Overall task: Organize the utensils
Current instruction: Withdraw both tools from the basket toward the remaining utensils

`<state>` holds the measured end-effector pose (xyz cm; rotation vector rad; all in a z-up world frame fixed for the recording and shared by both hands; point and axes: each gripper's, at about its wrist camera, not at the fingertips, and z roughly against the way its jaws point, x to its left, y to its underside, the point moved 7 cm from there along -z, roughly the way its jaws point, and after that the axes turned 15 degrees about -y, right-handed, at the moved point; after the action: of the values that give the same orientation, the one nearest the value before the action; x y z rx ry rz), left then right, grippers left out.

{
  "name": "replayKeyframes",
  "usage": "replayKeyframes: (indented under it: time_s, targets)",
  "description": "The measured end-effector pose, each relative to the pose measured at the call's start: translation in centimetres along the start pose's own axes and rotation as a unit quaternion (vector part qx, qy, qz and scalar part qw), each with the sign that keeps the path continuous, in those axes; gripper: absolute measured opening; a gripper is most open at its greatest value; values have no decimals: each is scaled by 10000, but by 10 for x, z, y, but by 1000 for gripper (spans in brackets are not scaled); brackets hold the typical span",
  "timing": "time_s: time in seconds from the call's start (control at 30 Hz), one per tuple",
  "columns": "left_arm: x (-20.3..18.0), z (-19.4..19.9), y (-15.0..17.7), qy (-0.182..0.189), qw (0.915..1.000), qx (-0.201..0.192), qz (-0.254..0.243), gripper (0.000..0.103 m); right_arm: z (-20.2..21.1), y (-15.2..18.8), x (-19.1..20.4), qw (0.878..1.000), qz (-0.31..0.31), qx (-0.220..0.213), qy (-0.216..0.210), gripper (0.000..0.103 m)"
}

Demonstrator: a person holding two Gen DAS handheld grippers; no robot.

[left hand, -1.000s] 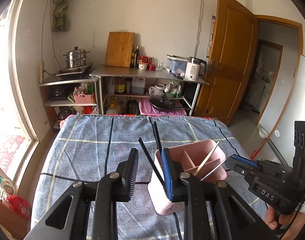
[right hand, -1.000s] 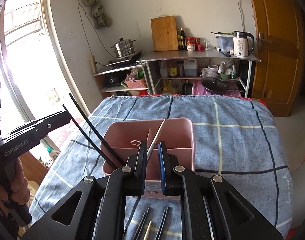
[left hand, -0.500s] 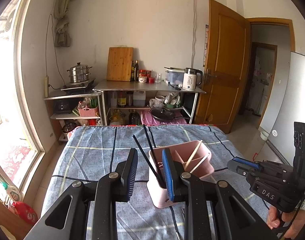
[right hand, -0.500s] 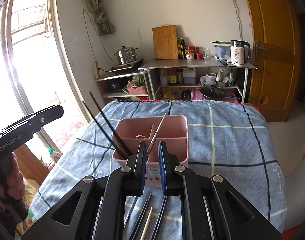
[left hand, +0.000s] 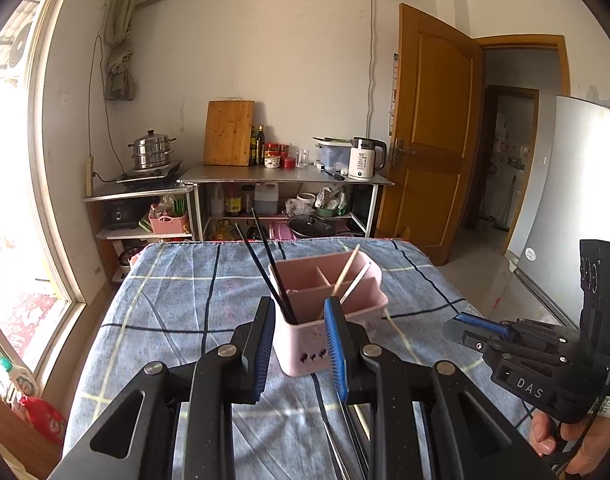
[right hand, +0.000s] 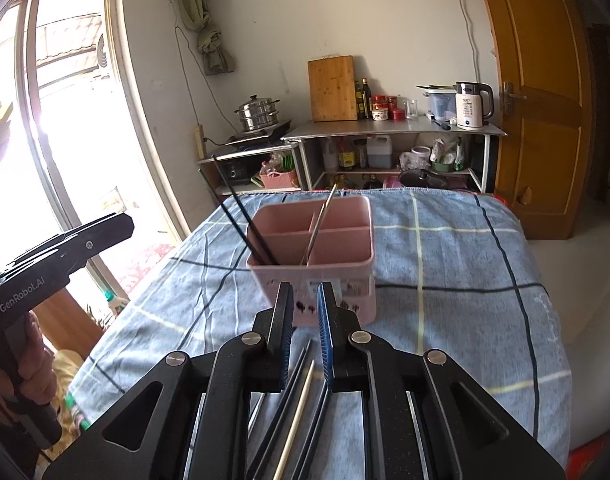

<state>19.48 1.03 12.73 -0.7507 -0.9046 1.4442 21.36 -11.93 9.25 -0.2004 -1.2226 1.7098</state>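
Left wrist view: left gripper [left hand: 299, 346] wide open, empty, above the table [left hand: 173, 312]. The pink holder [left hand: 325, 312] contains two black chopsticks [left hand: 265, 268] and two pale ones [left hand: 351, 274].

Right wrist view: right gripper [right hand: 305, 336] narrowly parted, empty. Apparently four loose chopsticks [right hand: 301, 396] lie near the table's front edge.

Your daylight pours in from the tall white-framed window [right hand: 77, 128], blown out to white glare in both views. The cream plaster wall [left hand: 297, 72] is evenly lit and sharp. Fisheye bending curves the edges, and the corners go black.
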Motion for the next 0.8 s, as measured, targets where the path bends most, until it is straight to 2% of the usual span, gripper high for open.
replayKeyframes:
  time_s: [0.43, 0.8]
  targets:
    - [-10, 26, 48, -76, 9999, 66, -125, 25, 32, 42, 7, 10000, -23, -4, 27, 17]
    - [-14, 28, 84, -126, 9991, 337, -208, 25, 44, 69, 6, 9998, -173, 72, 35, 18]
